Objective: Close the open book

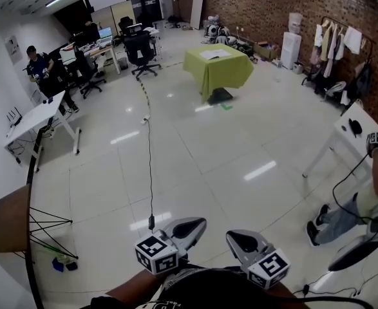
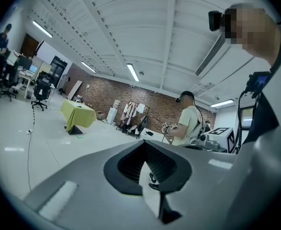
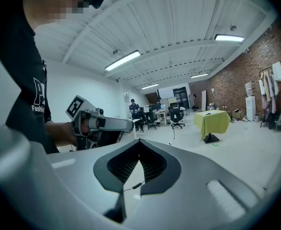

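The open book (image 1: 215, 54) lies white and flat on a table draped in a yellow-green cloth (image 1: 219, 71), far across the room. Both grippers are close to my body at the bottom of the head view, well short of the table. My left gripper (image 1: 190, 226) has its jaws together with nothing between them; its tips (image 2: 144, 142) point towards the brick wall, with the green table (image 2: 77, 115) to their left. My right gripper (image 1: 241, 240) is likewise shut and empty (image 3: 139, 140), with the green table (image 3: 212, 120) far to its right.
A black cable (image 1: 150, 166) runs along the glossy floor towards the green table. Office chairs (image 1: 140, 51) and white desks (image 1: 39, 118) stand at the left. A wooden board on a stand (image 1: 8, 219) is near left. At the right are a person (image 1: 369, 201) and a white table (image 1: 351, 137).
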Available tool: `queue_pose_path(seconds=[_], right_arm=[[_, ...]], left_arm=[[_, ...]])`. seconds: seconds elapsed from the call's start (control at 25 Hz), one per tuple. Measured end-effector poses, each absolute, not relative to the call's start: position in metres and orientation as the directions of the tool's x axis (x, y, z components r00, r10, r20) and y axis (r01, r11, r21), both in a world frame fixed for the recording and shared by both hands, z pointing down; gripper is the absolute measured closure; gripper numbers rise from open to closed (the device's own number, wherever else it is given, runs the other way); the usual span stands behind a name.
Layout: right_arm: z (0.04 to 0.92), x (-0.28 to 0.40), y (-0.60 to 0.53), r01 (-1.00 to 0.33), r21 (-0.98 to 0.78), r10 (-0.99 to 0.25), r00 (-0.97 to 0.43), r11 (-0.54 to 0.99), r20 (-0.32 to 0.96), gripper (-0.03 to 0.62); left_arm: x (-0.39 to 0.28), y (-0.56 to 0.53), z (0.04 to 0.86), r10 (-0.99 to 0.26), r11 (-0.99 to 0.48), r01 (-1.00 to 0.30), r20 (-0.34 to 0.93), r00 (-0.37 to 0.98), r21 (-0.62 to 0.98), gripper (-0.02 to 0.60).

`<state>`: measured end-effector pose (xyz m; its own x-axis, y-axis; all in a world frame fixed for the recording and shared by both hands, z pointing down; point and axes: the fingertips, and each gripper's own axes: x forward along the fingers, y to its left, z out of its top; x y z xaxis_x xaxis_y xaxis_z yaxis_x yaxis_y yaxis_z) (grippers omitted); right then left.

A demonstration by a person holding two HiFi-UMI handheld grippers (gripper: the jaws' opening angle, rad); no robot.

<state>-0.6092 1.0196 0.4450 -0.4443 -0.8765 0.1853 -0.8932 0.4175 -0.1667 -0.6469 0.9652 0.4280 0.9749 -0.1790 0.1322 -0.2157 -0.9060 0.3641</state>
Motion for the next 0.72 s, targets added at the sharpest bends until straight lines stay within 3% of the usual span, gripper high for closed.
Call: queue_pose_path(seconds=[0.44, 0.72], right_arm=[[0.457, -0.591, 1.034, -0.893, -0.217, -0.876, -0.436, 0.393, 0.207, 0.586], [0.463, -0.58, 1.024, -0.899, -0.239, -0.883, -0.418, 0.367, 0.215, 0.586]], left_arm=[[-0.617, 0.979, 0.426, -0.145, -0.933, -0.194, 0.176, 0.974, 0.303, 0.575], [-0.602, 0.986, 0.436, -0.121, -0.969, -0.167, 0.241, 0.963, 0.182, 0.575]])
